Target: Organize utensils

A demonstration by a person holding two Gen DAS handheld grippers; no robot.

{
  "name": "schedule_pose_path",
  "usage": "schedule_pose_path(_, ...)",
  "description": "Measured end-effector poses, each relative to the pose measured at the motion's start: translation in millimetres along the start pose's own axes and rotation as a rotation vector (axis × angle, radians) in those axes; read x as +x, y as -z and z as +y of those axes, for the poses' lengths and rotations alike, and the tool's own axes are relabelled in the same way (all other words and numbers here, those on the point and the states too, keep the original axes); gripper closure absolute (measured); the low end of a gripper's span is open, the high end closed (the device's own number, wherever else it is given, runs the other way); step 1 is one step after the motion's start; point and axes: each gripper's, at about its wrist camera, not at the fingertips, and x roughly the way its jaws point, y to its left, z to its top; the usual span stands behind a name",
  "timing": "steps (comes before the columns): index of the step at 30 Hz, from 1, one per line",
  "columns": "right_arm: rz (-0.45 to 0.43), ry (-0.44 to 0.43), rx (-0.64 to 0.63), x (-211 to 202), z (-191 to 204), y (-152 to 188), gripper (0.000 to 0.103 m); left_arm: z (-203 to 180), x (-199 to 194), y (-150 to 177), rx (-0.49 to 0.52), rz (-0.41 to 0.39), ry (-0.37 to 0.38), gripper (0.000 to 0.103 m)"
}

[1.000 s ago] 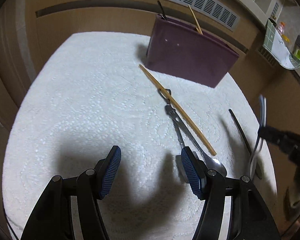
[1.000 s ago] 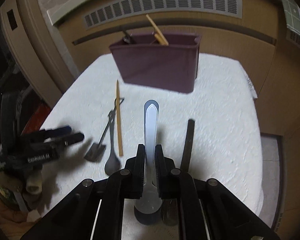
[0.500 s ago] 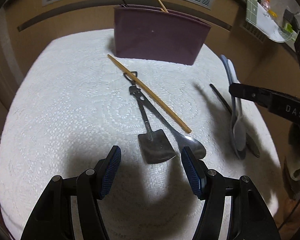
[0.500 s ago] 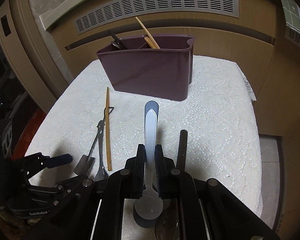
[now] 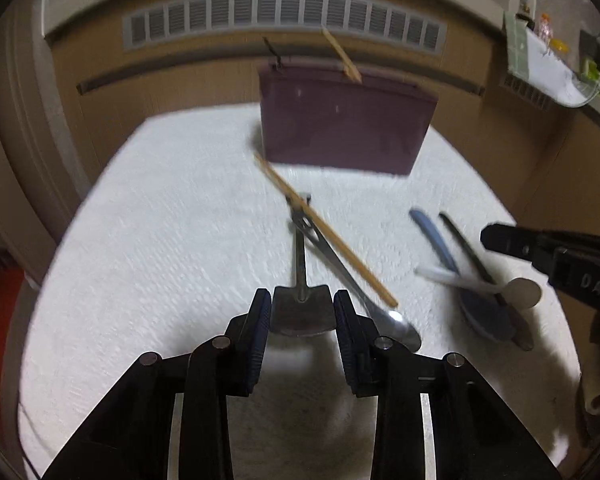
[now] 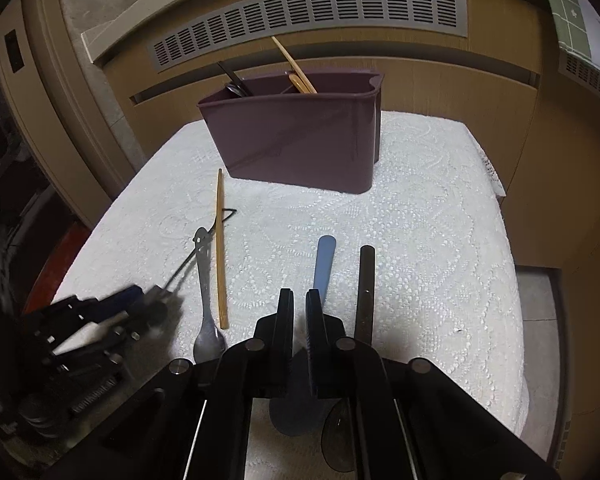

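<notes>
Starting with the left wrist view: your left gripper (image 5: pixel 301 300) has just been closing and pinches the small spatula (image 5: pixel 302 316) at 6 o'clock. The chopstick (image 5: pixel 328 236) and metal spoon (image 5: pixel 396 330) lie loose, and the purple caddy (image 5: pixel 340 128) stands at 12. In the right wrist view, your right gripper (image 6: pixel 299 296) is closed, seemingly empty. The blue spoon (image 6: pixel 324 260) and dark spoon (image 6: pixel 366 288) are still on the cloth (image 6: pixel 420 220), so most sorting remains.

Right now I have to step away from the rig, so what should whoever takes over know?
Left gripper: jaws have just been closing; the pads look pressed on the edges of the small shovel-shaped utensil.
Right gripper: shut. A blurred white spoon shows beneath it; whether it is gripped is unclear.
Done: a wooden chopstick and a dark utensil stand in the purple caddy.
To do: the shovel-shaped utensil, loose chopstick, metal spoon, blue spoon and black-handled utensil are not yet in the caddy; the last four lie on the white cloth.
</notes>
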Motion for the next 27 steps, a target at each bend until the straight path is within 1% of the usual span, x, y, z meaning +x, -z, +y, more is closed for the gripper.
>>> schedule_pose_path(2, -0.015, -0.008, -0.026, -8.2, 0.5, -0.4, 0.096, 6.8, -18.1, -7.9, 0.009, -0.066, -0.014, 0.070)
schedule_pose_path(4, -0.012, -0.017, -0.057, -13.4, -0.2, 0.6, 0.096, 14.5, -33.4, -16.8, 0.010, -0.118, -0.031, 0.070)
schedule_pose_path(7, 0.037, -0.036, -0.144, -12.6, 4.4, 9.0, 0.096, 24.2, -46.9, -29.3, 0.011, -0.167, -0.040, 0.070)
schedule_pose_path(10, 0.106, -0.040, -0.185, -0.9, 7.6, 18.2, 0.094, 31.0, -55.8, -37.1, 0.014, -0.205, -0.040, 0.070)
schedule_pose_path(12, 0.119, -0.009, -0.217, 6.6, 10.3, 20.5, 0.082, 33.0, -60.1, -39.9, 0.019, -0.216, -0.041, 0.070)
schedule_pose_path(13, 0.116, 0.011, -0.252, 10.9, 13.7, 19.9, 0.071, 33.9, -61.2, -41.1, 0.024, -0.217, -0.037, 0.070)
schedule_pose_path(14, 0.109, 0.024, -0.279, 13.5, 15.6, 18.5, 0.067, 34.1, -62.1, -40.7, 0.026, -0.216, -0.035, 0.070)
schedule_pose_path(15, 0.108, 0.039, -0.310, 17.8, 17.2, 16.0, 0.067, 34.7, -61.8, -41.9, 0.033, -0.211, -0.031, 0.070)
schedule_pose_path(17, 0.150, 0.045, -0.363, 31.3, 17.1, 11.0, 0.067, 34.2, -60.9, -41.4, 0.040, -0.201, -0.024, 0.070)
schedule_pose_path(19, 0.207, 0.054, -0.369, 47.4, 11.2, 6.4, 0.067, 35.4, -59.0, -42.8, 0.036, -0.188, -0.013, 0.070)
schedule_pose_path(20, 0.228, 0.052, -0.358, 52.6, 7.9, 5.1, 0.069, 36.3, -58.5, -42.9, 0.031, -0.179, -0.004, 0.070)
schedule_pose_path(21, 0.223, 0.049, -0.350, 51.5, 7.2, 3.8, 0.073, 37.0, -57.6, -43.3, 0.025, -0.171, 0.002, 0.070)
schedule_pose_path(22, 0.232, 0.047, -0.345, 49.8, 7.9, 3.9, 0.089, 37.1, -57.0, -43.2, 0.022, -0.165, 0.004, 0.070)
schedule_pose_path(23, 0.248, 0.042, -0.342, 48.3, 10.2, 3.8, 0.095, 36.3, -56.7, -43.0, 0.023, -0.163, 0.002, 0.070)
schedule_pose_path(25, 0.213, 0.044, -0.330, 36.7, 16.0, 4.9, 0.095, 34.8, -56.5, -42.7, 0.027, -0.161, -0.001, 0.070)
schedule_pose_path(27, 0.184, 0.027, -0.303, 24.1, 18.9, 4.0, 0.095, 33.3, -56.3, -42.5, 0.028, -0.154, 0.003, 0.070)
